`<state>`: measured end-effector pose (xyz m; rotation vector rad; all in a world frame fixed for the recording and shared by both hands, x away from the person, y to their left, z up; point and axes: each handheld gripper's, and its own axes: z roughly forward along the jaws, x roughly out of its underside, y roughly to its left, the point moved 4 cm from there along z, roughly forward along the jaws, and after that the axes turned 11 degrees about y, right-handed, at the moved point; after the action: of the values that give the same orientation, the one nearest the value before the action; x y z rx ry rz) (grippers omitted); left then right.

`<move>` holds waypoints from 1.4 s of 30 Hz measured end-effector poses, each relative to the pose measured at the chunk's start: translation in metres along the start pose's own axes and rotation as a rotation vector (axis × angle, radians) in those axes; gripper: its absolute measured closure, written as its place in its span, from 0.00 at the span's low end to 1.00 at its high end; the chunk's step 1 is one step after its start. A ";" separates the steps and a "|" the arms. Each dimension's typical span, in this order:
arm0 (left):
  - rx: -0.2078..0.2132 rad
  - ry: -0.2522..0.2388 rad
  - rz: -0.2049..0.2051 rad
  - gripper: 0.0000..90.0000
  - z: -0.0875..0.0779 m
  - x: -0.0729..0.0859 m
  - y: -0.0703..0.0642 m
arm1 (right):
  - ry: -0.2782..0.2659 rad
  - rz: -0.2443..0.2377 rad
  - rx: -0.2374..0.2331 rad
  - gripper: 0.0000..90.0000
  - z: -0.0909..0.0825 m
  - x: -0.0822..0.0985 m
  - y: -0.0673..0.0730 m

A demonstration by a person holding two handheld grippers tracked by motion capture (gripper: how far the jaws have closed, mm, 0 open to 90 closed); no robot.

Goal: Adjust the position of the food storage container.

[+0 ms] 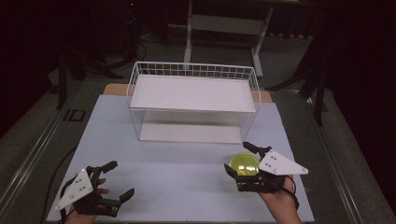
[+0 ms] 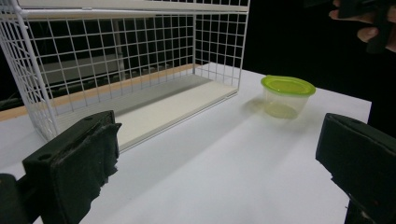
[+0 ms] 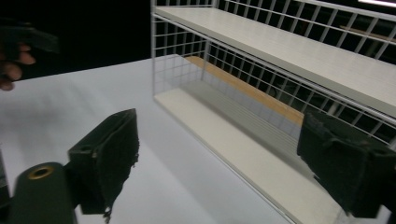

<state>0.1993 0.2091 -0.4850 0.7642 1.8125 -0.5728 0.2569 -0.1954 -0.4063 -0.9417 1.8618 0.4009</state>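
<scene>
Right now the right gripper [image 1: 241, 164] hangs over the lidded green tub [image 1: 244, 164], jaws wide with nothing between them in its own view, while the tub stands on the white table [image 1: 177, 172] in front of the wire shelf rack [image 1: 194, 100]. Left gripper [image 1: 120, 179] rests wide and empty. Judging by this, the tub is free; the next move calls for a firm regrip or shelving it

A white rectangular tabletop [image 1: 187, 177] stands on a grey carpeted floor [image 1: 289, 60], with a light wooden strip [image 1: 114, 88] along its far edge. Beyond it stands a pale metal desk frame [image 1: 224, 23] with splayed feet. Black curtains [image 1: 359, 70] close the dim room on both sides. Dark cables [image 1: 135, 51] trail across the floor at the back left.
</scene>
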 end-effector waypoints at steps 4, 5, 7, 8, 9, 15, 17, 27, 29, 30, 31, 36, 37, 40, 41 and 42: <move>0.002 0.000 -0.001 0.00 0.000 0.000 0.000 | 0.001 0.023 0.022 0.16 0.002 0.003 -0.017; 0.002 0.000 0.000 0.00 0.000 0.000 0.000 | 0.007 0.032 0.030 0.16 0.004 0.005 -0.021; 0.005 -0.001 -0.001 0.00 0.001 0.000 0.000 | 0.018 0.051 0.045 0.16 0.006 0.009 -0.029; 0.004 0.000 0.001 0.00 0.001 0.000 0.000 | 0.020 0.056 0.056 0.16 0.007 0.011 -0.032; 0.004 0.000 0.001 0.00 0.001 0.000 0.000 | 0.020 0.056 0.056 0.16 0.007 0.011 -0.032; 0.008 -0.001 -0.002 0.00 0.001 0.000 0.000 | 0.070 0.140 0.125 0.28 0.012 0.033 -0.060; 0.009 -0.001 0.001 0.00 0.001 0.000 0.000 | 0.096 0.169 0.151 0.35 0.013 0.040 -0.067; 0.010 0.002 0.004 0.00 0.002 0.000 -0.001 | 0.209 0.230 0.232 0.60 0.016 0.083 -0.094; 0.010 0.003 0.004 0.00 0.002 0.000 -0.001 | 0.236 0.248 0.245 0.68 0.016 0.092 -0.098; 0.011 0.004 0.005 0.00 0.002 0.000 -0.001 | 0.246 0.250 0.255 0.70 0.015 0.096 -0.100; 0.011 0.004 0.004 0.00 0.002 0.000 -0.001 | 0.255 0.257 0.259 0.75 0.015 0.099 -0.102; 0.010 0.005 0.005 0.00 0.003 0.001 -0.001 | 0.334 0.269 0.276 0.95 0.015 0.118 -0.106; 0.010 0.005 0.005 0.00 0.003 0.001 -0.001 | 0.346 0.274 0.274 0.98 0.015 0.122 -0.106; 0.010 0.005 0.005 0.00 0.003 0.000 -0.001 | 0.375 0.299 0.264 1.00 0.014 0.131 -0.106; 0.010 0.004 0.006 0.00 0.002 0.000 -0.001 | 0.383 0.311 0.248 1.00 0.014 0.136 -0.105; 0.010 0.004 0.006 0.00 0.002 0.000 -0.001 | 0.395 0.311 0.240 1.00 0.014 0.139 -0.103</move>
<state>0.1996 0.2067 -0.4859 0.7772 1.8114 -0.5776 0.3112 -0.3134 -0.5214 -0.5966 2.3681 0.1742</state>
